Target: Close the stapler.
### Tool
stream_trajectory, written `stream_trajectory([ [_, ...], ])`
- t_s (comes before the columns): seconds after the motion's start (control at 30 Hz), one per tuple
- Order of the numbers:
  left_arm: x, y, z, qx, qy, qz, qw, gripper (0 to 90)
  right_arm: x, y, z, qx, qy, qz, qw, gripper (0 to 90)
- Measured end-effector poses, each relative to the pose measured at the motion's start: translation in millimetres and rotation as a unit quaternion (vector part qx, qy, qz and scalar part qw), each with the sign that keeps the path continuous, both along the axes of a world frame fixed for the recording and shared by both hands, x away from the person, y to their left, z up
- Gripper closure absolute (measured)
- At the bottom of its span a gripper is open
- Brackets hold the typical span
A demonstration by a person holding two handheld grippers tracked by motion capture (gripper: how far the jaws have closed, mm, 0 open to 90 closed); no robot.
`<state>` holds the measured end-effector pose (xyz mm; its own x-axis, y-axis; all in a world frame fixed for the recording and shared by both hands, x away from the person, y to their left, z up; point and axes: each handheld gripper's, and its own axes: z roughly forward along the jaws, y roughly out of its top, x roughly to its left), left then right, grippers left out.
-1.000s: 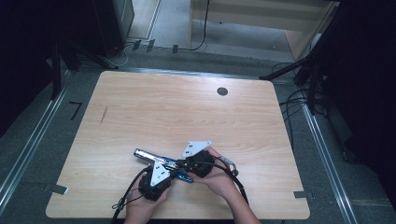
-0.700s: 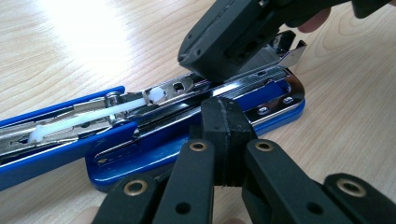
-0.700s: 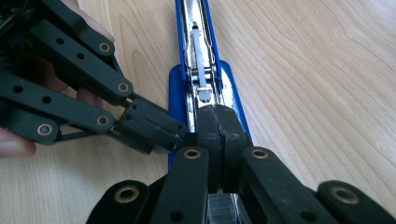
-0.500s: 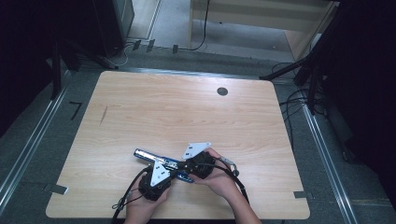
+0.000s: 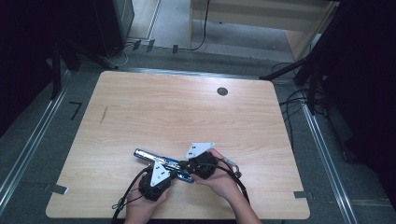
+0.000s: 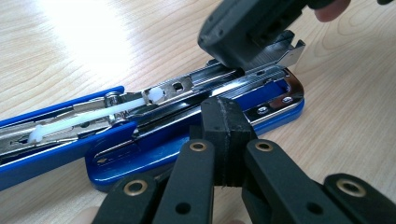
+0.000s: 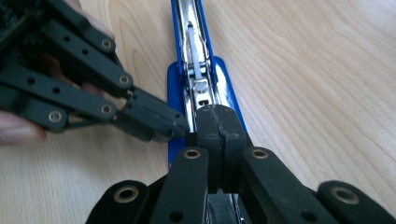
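- Your left claw (image 6: pixel 223 135) is pressed together, with nothing between its tips. It pushes on the side of the stapler (image 6: pixel 196 135) just in front of it, likely to keep it from sliding.
- Your right claw (image 7: pixel 216 135) is pressed together too, resting on the open stapler's metal track (image 7: pixel 198 70), maybe to work the staples.

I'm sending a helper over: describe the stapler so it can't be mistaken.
Start at the wooden table and go to its near edge, where two hands meet. Between them lies the stapler: long, blue, swung open, its shiny metal staple channel and white pusher exposed.
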<state>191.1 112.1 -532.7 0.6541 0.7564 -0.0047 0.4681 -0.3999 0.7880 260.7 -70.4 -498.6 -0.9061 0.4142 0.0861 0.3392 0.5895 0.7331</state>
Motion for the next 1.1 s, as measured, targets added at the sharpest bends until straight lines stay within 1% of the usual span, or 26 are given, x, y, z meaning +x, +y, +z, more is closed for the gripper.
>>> stream_trajectory([
  [0.1, 1.6, 3.5, 0.1, -0.013, 0.011, -0.004, 0.9998, 90.0, 0.0, 0.7, 0.7, 0.006, 0.002, -0.006, 1.0000, 90.0],
  [0.27, 1.8, 9.0, 1.9, -0.023, 0.018, -0.003, 0.9996, 90.0, 0.3, 5.6, 1.3, 0.018, 0.003, -0.011, 0.9998, 90.0],
  [0.33, 2.9, 12.7, 3.2, -0.036, 0.024, 0.000, 0.9990, 90.0, 0.9, 7.7, 1.8, 0.020, 0.002, -0.013, 0.9997, 90.0],
  [0.37, 3.4, 14.4, 4.1, -0.039, 0.028, 0.003, 0.9988, 90.0, 1.0, 8.4, 1.8, 0.022, 0.003, -0.016, 0.9996, 90.0],
  [0.4, 3.7, 16.2, 5.0, -0.044, 0.027, 0.004, 0.9987, 90.0, 1.6, 9.3, 1.9, 0.023, 0.001, -0.018, 0.9996, 90.0],
  [0.43, 3.8, 18.5, 6.2, -0.042, 0.026, 0.005, 0.9988, 90.0, 2.1, 10.0, 2.2, 0.023, 0.002, -0.019, 0.9995, 90.0],
  [0.5, 4.0, 23.2, 8.2, -0.032, 0.020, 0.009, 0.9993, 90.0, 2.8, 11.8, 2.5, 0.026, 0.005, -0.021, 0.9994, 90.0],
  [0.6, 6.4, 37.1, 10.0, -0.040, 0.024, 0.024, 0.9986, 90.0, 4.0, 15.6, 3.2, 0.028, 0.007, -0.019, 0.9994, 90.0],
  [0.77, 9.7, 61.4, 9.0, -0.032, 0.034, 0.046, 0.9979, 90.0, 4.2, 23.1, 3.7, 0.029, 0.007, -0.016, 0.9994, 90.0],
  [0.9, 11.0, 75.0, 6.9, -0.032, 0.045, 0.065, 0.9964, 90.0, 4.7, 29.5, 3.8, 0.031, 0.003, -0.016, 0.9994, 89.3],
  [1.03, 13.9, 85.6, 5.6, -0.035, 0.053, 0.079, 0.9948, 90.0, 7.8, 36.3, 4.4, 0.032, 0.007, -0.019, 0.9993, 90.0],
  [1.07, 14.8, 87.8, 5.7, -0.033, 0.053, 0.082, 0.9947, 90.0, 8.1, 37.7, 4.6, 0.030, 0.009, -0.023, 0.9992, 90.0],
  [1.1, 15.5, 89.9, 5.6, -0.033, 0.056, 0.087, 0.9941, 90.0, 8.7, 39.4, 4.7, 0.030, 0.008, -0.024, 0.9992, 90.0],
])
